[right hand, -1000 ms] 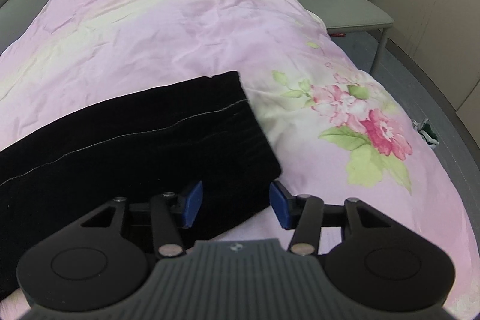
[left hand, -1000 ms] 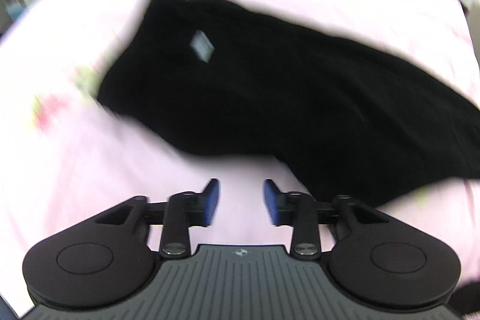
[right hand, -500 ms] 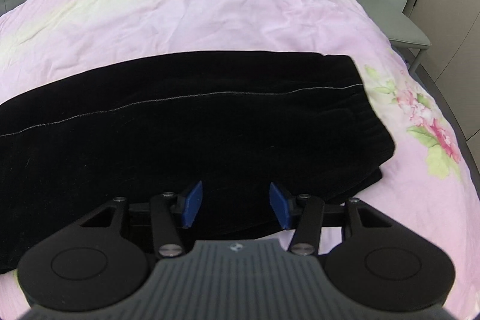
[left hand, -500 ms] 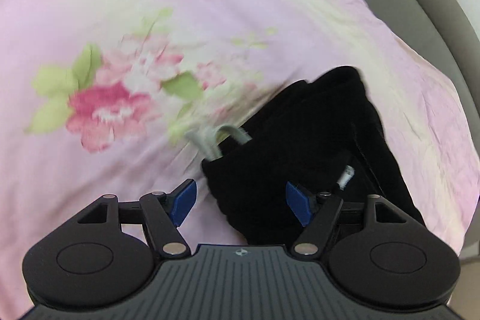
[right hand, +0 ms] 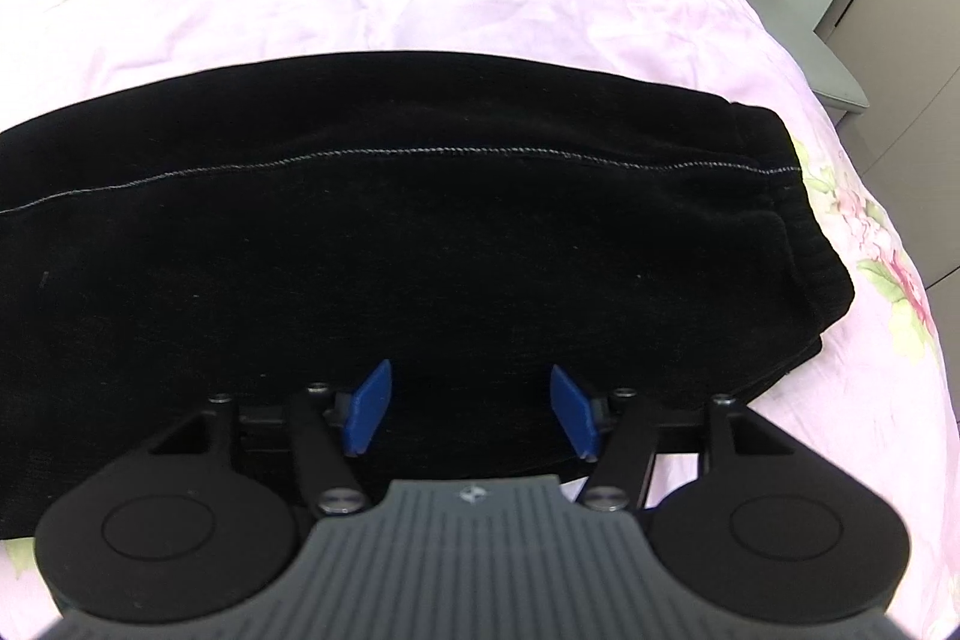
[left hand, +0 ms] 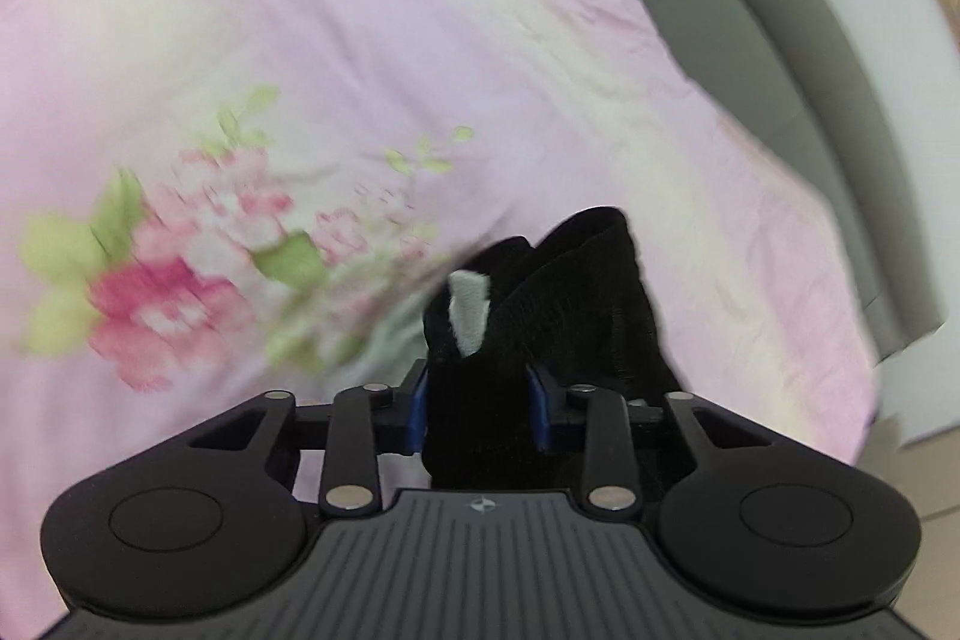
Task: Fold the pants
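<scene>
Clamping my left gripper [left hand: 478, 409], jaws just closing, on the black pants [left hand: 558, 316]; my right gripper [right hand: 469, 411] hangs over them, jaws apart and just widening.

we see two identical hand-held units. the left gripper [left hand: 478, 409] and the right gripper [right hand: 471, 412] each have a grey ribbed housing at the near edge, marked with a small round emblem at its far centre. two matte black round lobes, each with a recessed disc, flank the housing. black linkage arms with silver screw heads run from the housing to the fingers [right hand: 370, 406], which carry flat blue pads.
</scene>
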### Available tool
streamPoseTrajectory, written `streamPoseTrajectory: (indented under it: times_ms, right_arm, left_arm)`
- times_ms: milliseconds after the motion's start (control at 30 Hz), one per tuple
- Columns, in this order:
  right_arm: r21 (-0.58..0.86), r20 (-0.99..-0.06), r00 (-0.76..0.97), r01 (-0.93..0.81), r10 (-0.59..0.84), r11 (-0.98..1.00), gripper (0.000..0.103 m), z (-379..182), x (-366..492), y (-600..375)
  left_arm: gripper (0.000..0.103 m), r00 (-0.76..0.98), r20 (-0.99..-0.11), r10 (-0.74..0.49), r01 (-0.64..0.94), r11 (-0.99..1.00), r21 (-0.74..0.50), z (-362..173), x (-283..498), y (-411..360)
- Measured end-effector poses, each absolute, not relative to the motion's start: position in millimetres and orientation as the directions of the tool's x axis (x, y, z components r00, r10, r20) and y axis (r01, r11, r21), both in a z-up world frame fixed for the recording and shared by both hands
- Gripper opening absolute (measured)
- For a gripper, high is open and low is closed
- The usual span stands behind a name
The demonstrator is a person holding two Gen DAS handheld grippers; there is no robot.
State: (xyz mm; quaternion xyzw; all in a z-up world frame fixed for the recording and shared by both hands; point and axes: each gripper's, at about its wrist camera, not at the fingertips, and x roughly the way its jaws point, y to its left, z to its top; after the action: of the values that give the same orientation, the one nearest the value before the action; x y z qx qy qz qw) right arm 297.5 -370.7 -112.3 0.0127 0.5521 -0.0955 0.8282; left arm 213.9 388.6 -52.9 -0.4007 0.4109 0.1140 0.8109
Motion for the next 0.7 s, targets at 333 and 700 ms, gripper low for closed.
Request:
streamPoseTrajectory:
  times_ms: [333,700]
  right_arm:
    - [-0.077,-0.921,0.367,0.163,-0.133,0.984,0.058,-114,299,-371]
    - [0.033,-0.924,0.379,0.222,-0.055,0.974,0.067,-93,290,-417]
  left_arm:
    - [0.001,0.538,-0.838,0.092,-0.603,0.737,-0.306,-97,218,404]
    - [0.022,0.68,-0.727,0.096,-0.335,0.922,-0.192,-40,195,238]
